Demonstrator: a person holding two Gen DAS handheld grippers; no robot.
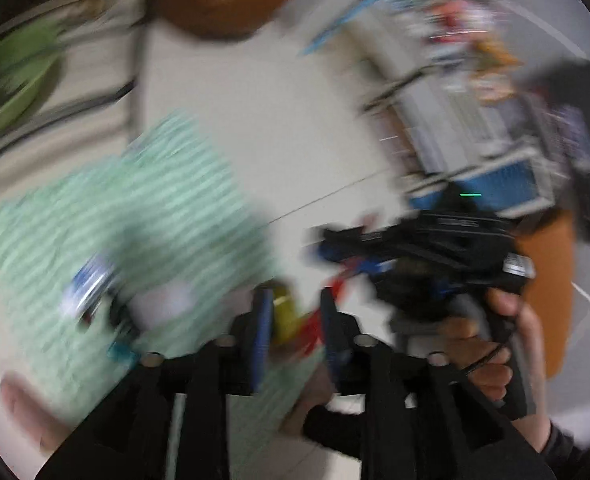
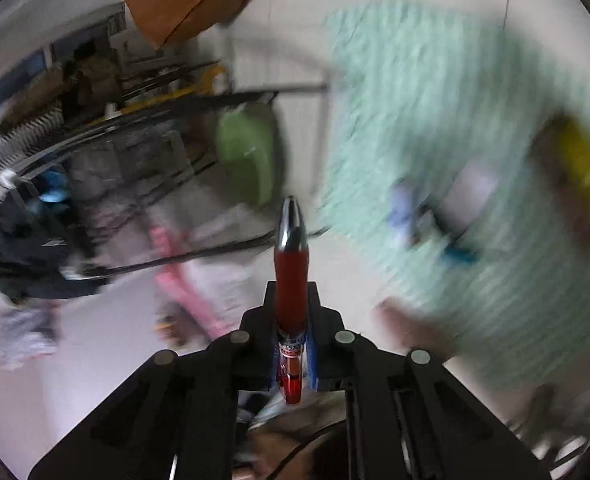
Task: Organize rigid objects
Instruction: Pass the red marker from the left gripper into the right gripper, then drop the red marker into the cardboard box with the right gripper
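My right gripper point(image 2: 291, 320) clamped on a red pen point(image 2: 291, 264), tip pointing forward past the fingers, my left gripper point(image 1: 295, 320) spread apart, green striped cloth point(image 1: 135, 208) beyond.

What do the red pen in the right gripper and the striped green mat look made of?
Red pen: a matte red grip, likely rubbery, with a glossy silver tip showing highlights, metal or chromed plastic. Striped green mat: soft woven cloth by its look, but motion blur leaves that uncertain.

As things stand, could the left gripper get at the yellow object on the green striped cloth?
Probably yes. The left gripper is open, and the yellow object shows just ahead between its fingers with nothing seen blocking it. The right gripper is busy with the red pen. Blur hides the actual gap.
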